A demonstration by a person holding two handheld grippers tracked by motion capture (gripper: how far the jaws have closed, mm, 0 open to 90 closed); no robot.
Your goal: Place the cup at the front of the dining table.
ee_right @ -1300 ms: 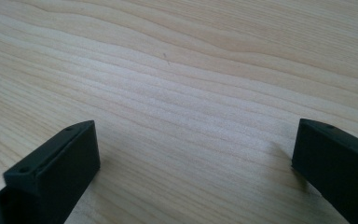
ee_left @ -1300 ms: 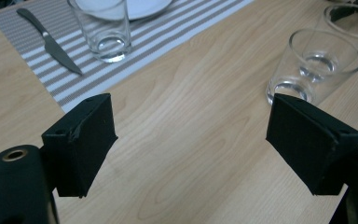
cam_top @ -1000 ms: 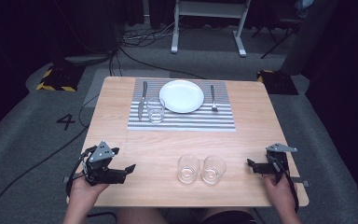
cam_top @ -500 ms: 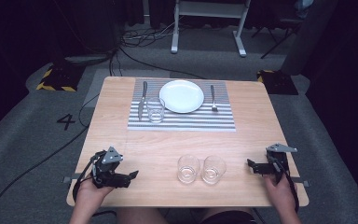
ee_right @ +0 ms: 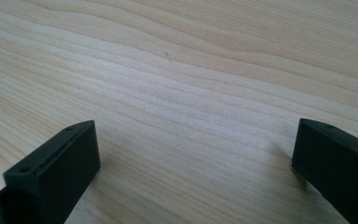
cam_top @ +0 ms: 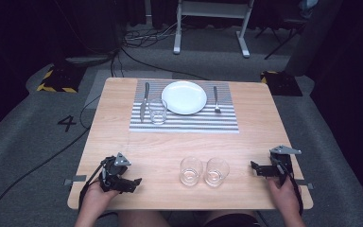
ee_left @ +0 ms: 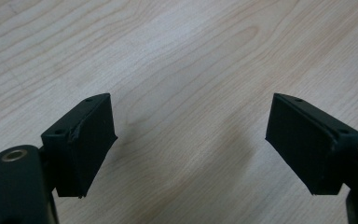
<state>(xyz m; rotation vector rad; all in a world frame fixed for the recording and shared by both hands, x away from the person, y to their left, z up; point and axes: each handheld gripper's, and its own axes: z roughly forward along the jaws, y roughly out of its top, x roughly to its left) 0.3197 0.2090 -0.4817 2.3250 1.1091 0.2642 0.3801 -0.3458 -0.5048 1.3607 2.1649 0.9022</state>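
In the left gripper view the two black jaws stand wide apart with nothing but bare wood grain between them; the right gripper view shows the same, jaws spread and only tabletop in the gap. Neither holds or touches anything.

From above, the left gripper [cam_top: 131, 181] sits low over the table [cam_top: 260, 137] near its front left corner, jaws pointing right along the front edge; the right gripper [cam_top: 255, 169] sits near the front right corner, jaws pointing left. Between them, close to the front edge and about midway along it, stand two empty clear glasses, upright and just beside each other: the left glass [cam_top: 191, 170] and the right glass [cam_top: 216, 171]; the right gripper is the nearer to its glass, the left gripper a good way from its own.

Further back a striped placemat [cam_top: 227, 124] lies against the far edge, carrying a white plate [cam_top: 184, 97], a knife [cam_top: 144, 100] on the plate's left, a fork [cam_top: 215, 99] on its right, and a third glass [cam_top: 158, 111] just beside the knife.

The work looks to be at its opening: both grippers poised, no approach to the pair of glasses finished. The next move calls for sliding an open gripper level toward the nearer glass, straddling its wall squarely, and closing gently enough that the neighbour is not knocked.
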